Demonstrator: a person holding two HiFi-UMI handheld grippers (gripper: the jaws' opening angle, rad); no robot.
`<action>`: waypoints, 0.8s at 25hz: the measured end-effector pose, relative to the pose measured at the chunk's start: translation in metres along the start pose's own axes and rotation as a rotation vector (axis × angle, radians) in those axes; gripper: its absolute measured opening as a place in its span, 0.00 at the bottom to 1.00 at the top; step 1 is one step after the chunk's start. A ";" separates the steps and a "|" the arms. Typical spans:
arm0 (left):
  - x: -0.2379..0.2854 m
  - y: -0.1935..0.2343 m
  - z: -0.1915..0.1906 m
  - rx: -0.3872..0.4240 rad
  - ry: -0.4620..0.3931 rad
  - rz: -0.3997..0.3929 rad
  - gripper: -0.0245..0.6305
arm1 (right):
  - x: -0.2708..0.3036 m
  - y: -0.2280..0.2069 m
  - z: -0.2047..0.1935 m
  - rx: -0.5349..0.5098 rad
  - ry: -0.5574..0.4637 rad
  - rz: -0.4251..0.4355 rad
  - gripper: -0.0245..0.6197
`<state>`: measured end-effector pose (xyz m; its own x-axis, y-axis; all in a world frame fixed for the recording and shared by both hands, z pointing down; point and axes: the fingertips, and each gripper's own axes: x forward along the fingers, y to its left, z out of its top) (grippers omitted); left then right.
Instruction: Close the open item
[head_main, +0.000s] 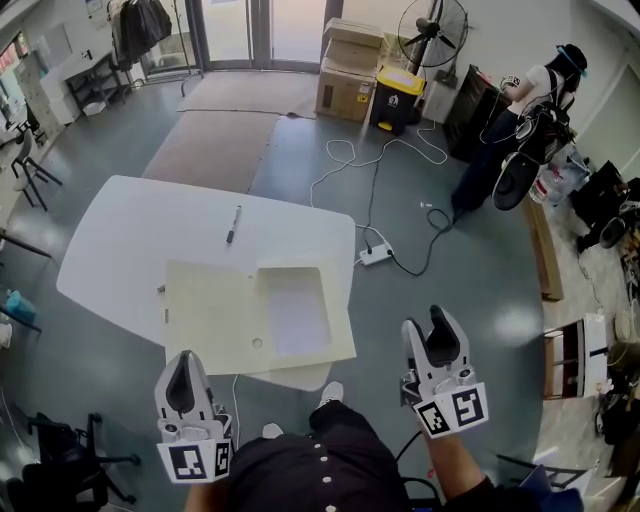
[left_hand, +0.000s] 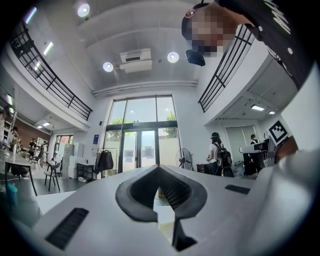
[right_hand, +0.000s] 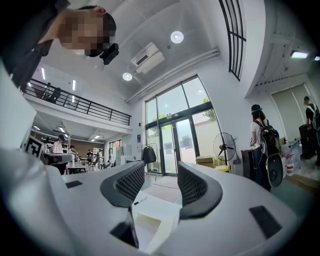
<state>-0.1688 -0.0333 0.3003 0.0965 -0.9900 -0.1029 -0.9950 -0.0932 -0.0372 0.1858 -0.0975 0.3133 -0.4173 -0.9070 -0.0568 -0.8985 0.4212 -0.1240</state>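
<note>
Lying spread flat on the counter (head_main: 120, 230), the cream folder (head_main: 215, 320) is untouched — closing is all ahead; left tool (head_main: 182, 365) pinched together, right tool (head_main: 441, 322) parted, both empty, short of it.

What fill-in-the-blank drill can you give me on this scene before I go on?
1. The folder on the table is ___, not closed.
2. Beyond the folder lies a single ___.
3. The right gripper has its jaws ___, with nothing between them.
4. The left gripper is ___, holding nothing.
Missing words: open; pen; apart; shut.
</note>
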 end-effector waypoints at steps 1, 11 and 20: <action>0.006 -0.004 0.001 0.002 -0.003 0.004 0.06 | 0.005 -0.006 0.002 0.000 -0.002 0.006 0.36; 0.036 -0.023 0.010 0.023 -0.010 0.108 0.06 | 0.049 -0.043 0.006 0.008 0.016 0.096 0.36; 0.022 0.007 0.009 0.038 0.012 0.215 0.06 | 0.092 -0.016 -0.010 0.008 0.084 0.212 0.36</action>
<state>-0.1739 -0.0553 0.2886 -0.1181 -0.9879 -0.1005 -0.9909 0.1238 -0.0528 0.1602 -0.1881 0.3200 -0.6071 -0.7946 0.0001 -0.7883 0.6022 -0.1259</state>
